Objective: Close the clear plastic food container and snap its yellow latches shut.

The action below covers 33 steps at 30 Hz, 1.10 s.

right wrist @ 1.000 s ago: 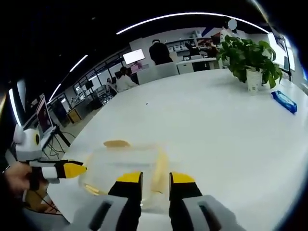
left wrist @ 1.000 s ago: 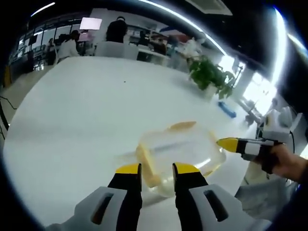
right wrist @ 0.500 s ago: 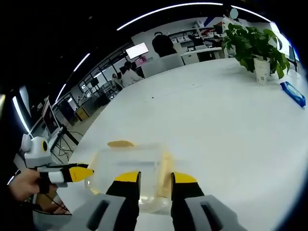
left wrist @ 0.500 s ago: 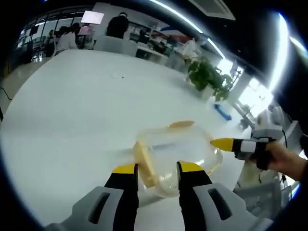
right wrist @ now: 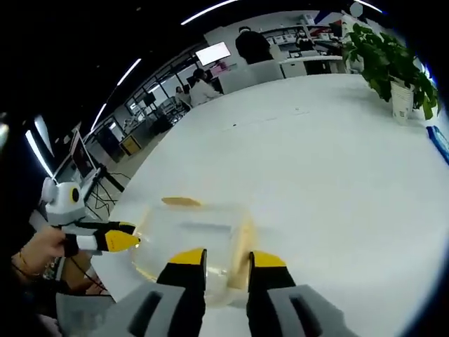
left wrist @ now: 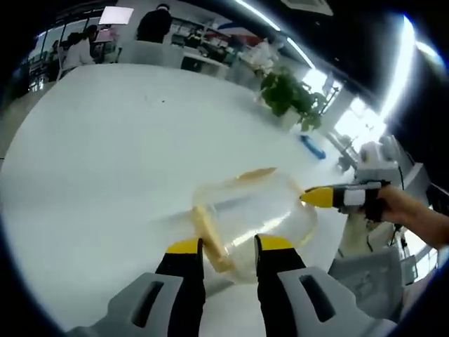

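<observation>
Open-plan office with ceiling strip lights, desks and screens at the far end, several people standing or seated there. A large white tabletop (left wrist: 105,154) (right wrist: 337,161) takes up most of both views. A potted plant (left wrist: 289,95) (right wrist: 389,67) stands toward its far right side, with a small flat blue object (left wrist: 312,149) (right wrist: 440,140) lying on the surface near it. The clear plastic food container (left wrist: 254,217) (right wrist: 189,242) sits at the near edge of the tabletop, between the two claws. Yellow latches visible: one latch (left wrist: 210,235) on the container's left side, just beyond the left claw's tips; one latch (left wrist: 256,173) (right wrist: 181,202) on the far side; one latch (right wrist: 242,246) on the right side, just ahead of the right claw's tips. Whether the latches are snapped down cannot be told. Left claw (left wrist: 228,246): yellow-tipped jaws slightly apart, holding nothing, tips at the container's near-left edge. Right claw (right wrist: 226,258) (left wrist: 312,198): jaws slightly apart in its own view, holding nothing; in the left gripper view its yellow tip is touching or just beside the container's right rim. A person's hand (left wrist: 421,221) grips the right claw's handle, and the other hand (right wrist: 35,253) holds the left claw (right wrist: 123,241) just to the left of the container.
</observation>
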Each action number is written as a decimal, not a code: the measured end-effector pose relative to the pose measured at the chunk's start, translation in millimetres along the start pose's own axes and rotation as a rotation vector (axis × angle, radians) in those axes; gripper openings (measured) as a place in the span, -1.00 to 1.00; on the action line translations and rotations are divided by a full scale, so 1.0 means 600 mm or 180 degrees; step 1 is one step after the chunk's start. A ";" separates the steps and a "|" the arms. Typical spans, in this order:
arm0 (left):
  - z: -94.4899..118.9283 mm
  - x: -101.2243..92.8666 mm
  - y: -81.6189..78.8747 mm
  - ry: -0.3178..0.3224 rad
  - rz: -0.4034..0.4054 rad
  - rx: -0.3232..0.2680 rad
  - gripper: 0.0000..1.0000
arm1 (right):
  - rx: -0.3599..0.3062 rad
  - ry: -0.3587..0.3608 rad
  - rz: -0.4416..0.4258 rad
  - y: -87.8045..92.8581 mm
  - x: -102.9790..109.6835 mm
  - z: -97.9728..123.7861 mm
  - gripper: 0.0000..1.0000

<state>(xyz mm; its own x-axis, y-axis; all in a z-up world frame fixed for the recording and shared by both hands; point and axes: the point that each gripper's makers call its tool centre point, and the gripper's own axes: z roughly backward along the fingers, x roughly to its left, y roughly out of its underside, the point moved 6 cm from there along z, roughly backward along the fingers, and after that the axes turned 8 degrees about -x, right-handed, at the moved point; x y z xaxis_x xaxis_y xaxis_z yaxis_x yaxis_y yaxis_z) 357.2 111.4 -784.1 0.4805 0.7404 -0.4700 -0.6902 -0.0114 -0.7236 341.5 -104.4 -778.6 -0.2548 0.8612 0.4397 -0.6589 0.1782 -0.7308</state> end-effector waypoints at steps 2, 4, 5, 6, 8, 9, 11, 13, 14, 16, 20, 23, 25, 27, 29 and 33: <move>0.002 0.002 0.001 0.0034 0.0011 0.0004 -0.52 | -0.0014 0.0037 0.0046 -0.007 0.007 0.000 -0.63; 0.000 0.006 0.001 0.0096 0.0073 0.0031 -0.54 | 0.0010 0.0051 0.0041 -0.007 0.009 0.000 -0.63; -0.002 0.007 0.004 0.0184 0.0300 0.0073 -0.54 | -0.0008 0.0031 0.0093 -0.010 0.003 0.000 -0.63; -0.002 0.009 0.003 0.0178 0.0207 0.0042 -0.53 | -0.0040 0.0014 0.0021 -0.012 0.005 0.000 -0.63; -0.002 0.003 0.002 0.0149 0.0156 0.0044 -0.54 | -0.0047 0.0011 0.0026 -0.007 0.010 0.002 -0.63; -0.001 0.005 0.002 0.0147 0.0163 0.0037 -0.53 | -0.0054 0.0013 0.0025 -0.005 0.009 0.001 -0.63; -0.001 0.009 0.002 0.0144 0.0165 0.0010 -0.53 | -0.0075 0.0015 0.0023 -0.002 0.010 0.003 -0.63; -0.002 0.012 0.001 0.0139 0.0154 -0.0003 -0.53 | -0.0075 0.0012 0.0034 0.000 0.009 0.004 -0.63; -0.002 0.011 0.000 0.0129 0.0170 -0.0010 -0.52 | -0.0071 0.0012 0.0028 0.001 0.009 0.005 -0.63; -0.002 0.011 -0.001 0.0119 0.0146 -0.0024 -0.52 | -0.0064 0.0012 0.0032 0.002 0.007 0.004 -0.62; -0.002 0.014 -0.003 0.0095 0.0133 -0.0044 -0.51 | -0.0097 -0.0018 -0.0008 0.003 0.004 0.001 -0.62; -0.001 0.016 -0.003 0.0086 0.0156 -0.0060 -0.50 | -0.0162 -0.0027 -0.0015 0.008 0.005 0.001 -0.61; 0.000 0.017 -0.003 0.0082 0.0156 -0.0074 -0.50 | -0.0193 -0.0019 0.0036 0.011 0.008 0.003 -0.61; 0.003 0.020 -0.003 0.0079 0.0161 -0.0097 -0.50 | -0.0195 -0.0002 0.0079 0.012 0.012 0.002 -0.61; 0.005 0.020 -0.002 0.0070 0.0160 -0.0117 -0.49 | -0.0182 0.0018 0.0117 0.010 0.015 -0.003 -0.62; 0.013 0.027 -0.001 0.0041 0.0168 -0.0154 -0.49 | -0.0161 0.0005 0.0119 0.009 0.020 -0.013 -0.62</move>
<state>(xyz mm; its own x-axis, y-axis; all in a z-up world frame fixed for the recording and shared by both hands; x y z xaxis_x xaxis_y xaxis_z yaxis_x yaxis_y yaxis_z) 361.6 128.5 -787.3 0.4511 0.7293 -0.5143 -0.6879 -0.0829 -0.7210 340.5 -89.6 -781.2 -0.2773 0.8685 0.4109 -0.6123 0.1698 -0.7721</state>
